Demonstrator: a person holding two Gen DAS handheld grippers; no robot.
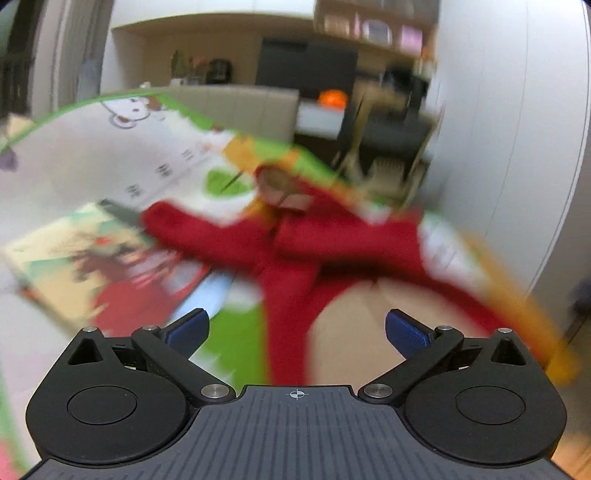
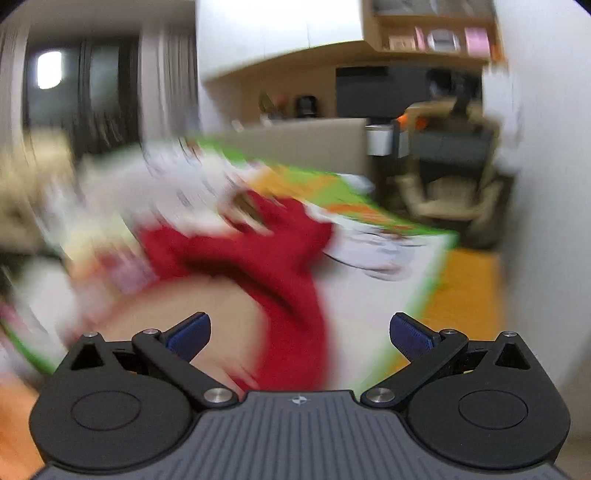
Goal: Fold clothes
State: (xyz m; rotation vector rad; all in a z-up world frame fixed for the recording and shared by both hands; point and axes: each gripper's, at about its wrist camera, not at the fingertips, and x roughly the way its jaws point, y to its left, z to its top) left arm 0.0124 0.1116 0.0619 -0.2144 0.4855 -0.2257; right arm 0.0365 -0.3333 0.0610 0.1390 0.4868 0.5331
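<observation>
**Red garment spread on the play mat, both grippers empty**

Both wrist views are pretty smeared with motion blur, so take the fine detail with a grain of salt.

The left hand-held gripper [image 1: 297, 328] has its blue-padded fingers [image 1: 188, 330] spread wide apart with nothing between them. Same story for the right hand-held gripper [image 2: 300, 332]: fingers wide, nothing pinched. Both hang above the cloth rather than touching it, as far as I can tell.

The thing to fold is a red garment [image 1: 295, 251], lying on a colourful cartoon play mat [image 1: 92, 155] on the floor. In the left view it sprawls in front of the gripper, with one long strip reaching left across the mat, another part going right, and a strip running down toward the gap between the fingers. There's a brownish patch near its top edge, maybe a neck opening or label, too blurry to say. In the right view the red garment [image 2: 266, 251] sits centre frame and a strip of it runs down between the fingers toward the camera.

The play mat [image 2: 388, 295] has a green border and white panels with cartoon figures; beyond its right edge there's an orange floor patch [image 2: 469, 291].

Background: a beige sofa back [image 1: 240, 107], a wooden chair [image 2: 450, 192], and wall shelves [image 2: 432, 33] up top.
</observation>
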